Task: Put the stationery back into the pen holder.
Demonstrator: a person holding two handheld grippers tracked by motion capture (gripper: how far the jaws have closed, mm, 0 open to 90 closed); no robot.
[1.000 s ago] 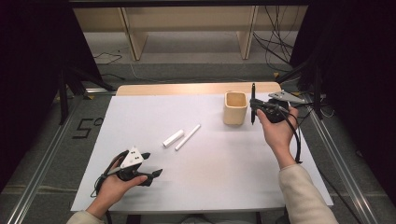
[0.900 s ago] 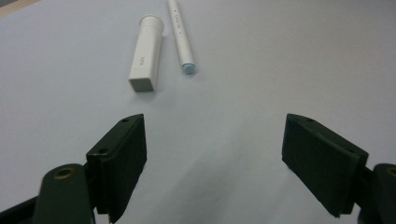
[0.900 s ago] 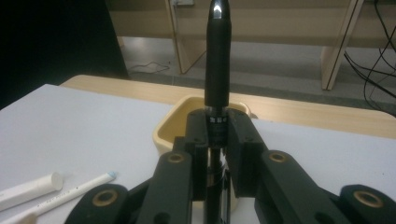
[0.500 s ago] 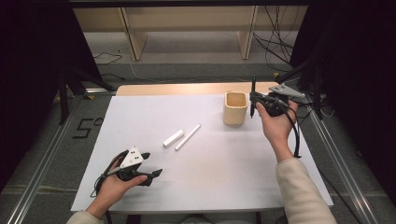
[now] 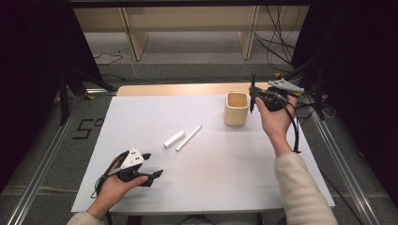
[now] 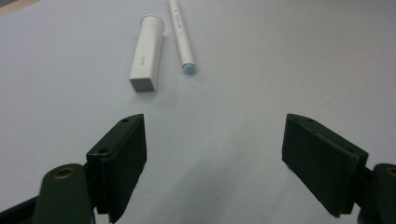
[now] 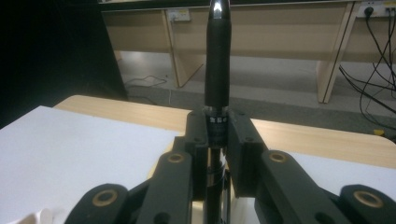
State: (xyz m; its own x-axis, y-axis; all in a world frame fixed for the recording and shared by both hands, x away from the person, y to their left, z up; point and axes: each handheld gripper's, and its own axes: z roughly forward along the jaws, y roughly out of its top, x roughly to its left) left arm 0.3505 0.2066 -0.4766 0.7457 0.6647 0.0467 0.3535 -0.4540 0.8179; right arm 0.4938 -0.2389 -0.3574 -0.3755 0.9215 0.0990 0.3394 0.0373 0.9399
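Note:
A black pen (image 5: 252, 90) (image 7: 217, 65) stands upright, clamped in my right gripper (image 5: 255, 95) (image 7: 217, 133), which is raised just right of a tan square cup (image 5: 236, 108) at the back of the table. A white pen (image 5: 188, 137) (image 6: 181, 35) and its white cap (image 5: 174, 138) (image 6: 146, 53) lie side by side on the white sheet near the middle. My left gripper (image 5: 154, 167) (image 6: 215, 154) rests low at the front left, open, nothing between its jaws, pointing toward the white pen and cap a short way ahead.
The white sheet (image 5: 141, 112) covers most of a wooden table (image 5: 178, 89). Beyond the far edge are wooden furniture legs (image 5: 131, 35) and cables (image 5: 277, 42) on the floor. Metal rails (image 5: 44, 159) run along both sides of the table.
My right gripper has lifted slightly and moved a little toward the cup with the black pen upright in it. The left gripper has stayed put.

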